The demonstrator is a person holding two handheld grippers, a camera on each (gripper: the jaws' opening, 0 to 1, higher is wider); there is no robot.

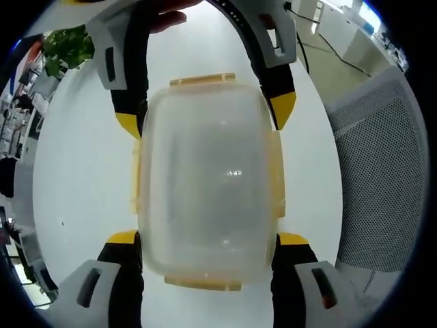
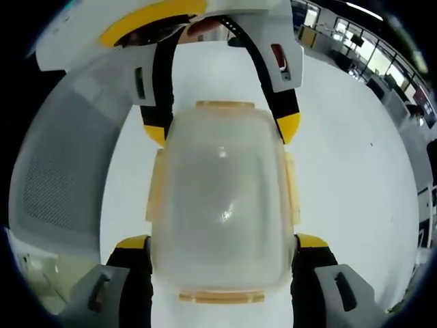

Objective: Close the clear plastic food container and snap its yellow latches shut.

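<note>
bracing the container from opposite ends, you have both tongs straddling it. your left tongs (image 1: 208,239) come up from the bottom of the left gripper view, spread wide, with a yellow tip at each long side of the clear plastic food container (image 1: 207,184); whether the tips press the walls or just sit beside them, i cannot tell. your right tongs (image 2: 222,240) are spread the same way in the right gripper view, flanking the container's near end. each pair also appears at the far end of the other's view.

the container sits between the two pairs, on or just above the white table (image 1: 82,178). its lid looks seated on top, so the closing step seems done. the yellow latches (image 1: 203,80) show as amber tabs on all four edges; i cannot tell which are snapped down.

holding it from both ends like this likely keeps it from sliding while you press a latch. you will probably need to free one pair for that.

beyond the table, a mesh chair back (image 1: 382,178) stands nearby, and a green plant (image 1: 68,44) sits further off.
</note>
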